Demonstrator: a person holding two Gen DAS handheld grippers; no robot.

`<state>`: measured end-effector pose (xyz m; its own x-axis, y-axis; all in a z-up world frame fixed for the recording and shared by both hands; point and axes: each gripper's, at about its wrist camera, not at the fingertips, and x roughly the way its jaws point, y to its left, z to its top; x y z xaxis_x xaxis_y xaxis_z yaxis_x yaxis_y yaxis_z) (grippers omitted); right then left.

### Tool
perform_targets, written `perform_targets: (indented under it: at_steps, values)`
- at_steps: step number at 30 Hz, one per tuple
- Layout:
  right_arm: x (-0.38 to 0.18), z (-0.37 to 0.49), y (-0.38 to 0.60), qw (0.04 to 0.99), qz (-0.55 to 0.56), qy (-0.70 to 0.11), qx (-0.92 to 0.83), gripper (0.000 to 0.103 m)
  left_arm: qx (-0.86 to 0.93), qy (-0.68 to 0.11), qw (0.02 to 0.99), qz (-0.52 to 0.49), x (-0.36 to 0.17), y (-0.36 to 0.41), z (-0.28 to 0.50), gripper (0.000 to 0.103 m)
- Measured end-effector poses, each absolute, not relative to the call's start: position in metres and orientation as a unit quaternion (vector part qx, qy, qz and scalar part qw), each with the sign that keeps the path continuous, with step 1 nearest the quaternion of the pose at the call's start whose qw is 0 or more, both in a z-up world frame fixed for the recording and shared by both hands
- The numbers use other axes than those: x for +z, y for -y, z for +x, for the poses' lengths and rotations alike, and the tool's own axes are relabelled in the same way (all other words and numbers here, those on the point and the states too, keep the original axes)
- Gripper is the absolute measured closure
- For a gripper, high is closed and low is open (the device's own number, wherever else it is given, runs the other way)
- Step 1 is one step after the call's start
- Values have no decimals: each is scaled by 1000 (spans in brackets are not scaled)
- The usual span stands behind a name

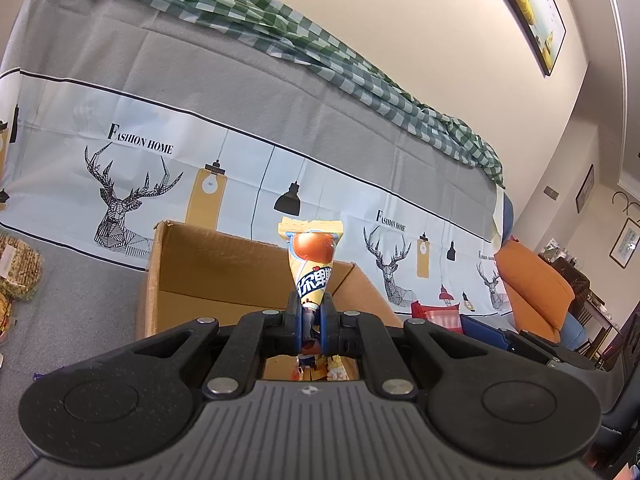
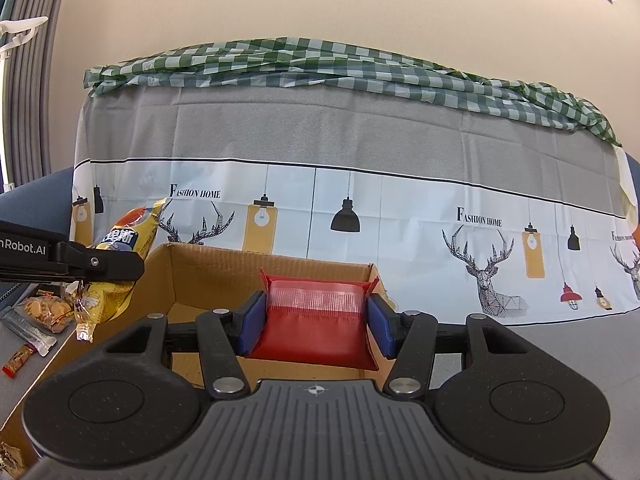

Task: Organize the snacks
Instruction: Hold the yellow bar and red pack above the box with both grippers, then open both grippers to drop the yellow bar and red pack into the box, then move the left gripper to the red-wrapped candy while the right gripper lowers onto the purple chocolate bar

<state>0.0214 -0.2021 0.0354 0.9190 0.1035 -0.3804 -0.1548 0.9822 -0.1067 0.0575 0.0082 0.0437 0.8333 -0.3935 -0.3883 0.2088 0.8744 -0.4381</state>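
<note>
Nearest in the left wrist view, the left gripper (image 1: 311, 322) has its blue fingers pressed together on a yellow snack packet (image 1: 311, 264), which stands upright out of the pinch above the open cardboard box (image 1: 224, 268). In the right wrist view the right gripper (image 2: 316, 324) clamps a red snack pack (image 2: 316, 326) between its blue pads, the pack held level over the same box, whose brown inner walls rise just behind it. The box sits on a grey cloth-covered surface (image 2: 560, 344). To the left of the box on that surface lie loose snacks: a clear bag of biscuits (image 2: 46, 310), a silver sachet (image 2: 30, 330) and a small red wrapper (image 2: 17, 360). Behind the box hangs a printed cloth (image 2: 400, 208) with stags, pendant lamps and the words "Fashion Home", grey above a pale band. A green checked cloth (image 2: 320, 64) is bunched along its top edge. Farther right in the left wrist view an orange cushion (image 1: 532, 284) leans on blue upholstery. Beyond is a cream wall with a framed picture (image 1: 528, 12), and a grey curtain (image 2: 28, 80) hangs at the far left.
</note>
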Motion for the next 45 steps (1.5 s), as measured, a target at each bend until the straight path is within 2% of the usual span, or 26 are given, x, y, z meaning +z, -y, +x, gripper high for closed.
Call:
perform_targets:
  at_steps: [14,17,19,26,28,34,42,45]
  values:
    - [35,21,201,976,-69,-193,69,46,-172,-240,935,-196,44,-7,57,94]
    - [34,22,201,976,-72,-195,66,42,-178,-238,935,-193,45,-6,57,86]
    - [35,23,202,976,-71,-195,66,36,-180,-238,935,-192,45,-6,57,86]
    - [35,24,201,976,-70,-197,66,31,-183,-243,932,-195,44,-9,57,86]
    - [35,25,199,975,-69,-198,67,27,-185,-246,931,-195,44,-10,57,82]
    - [37,26,187,976,-58,-200,69,24,-182,-247,932,-191,46,-18,51,60]
    - [39,19,163,977,-31,-201,66,22,-181,-238,939,-169,54,-41,24,19]
    - [42,15,155,978,-11,-200,65,22,-152,-220,954,-137,62,-54,7,14]
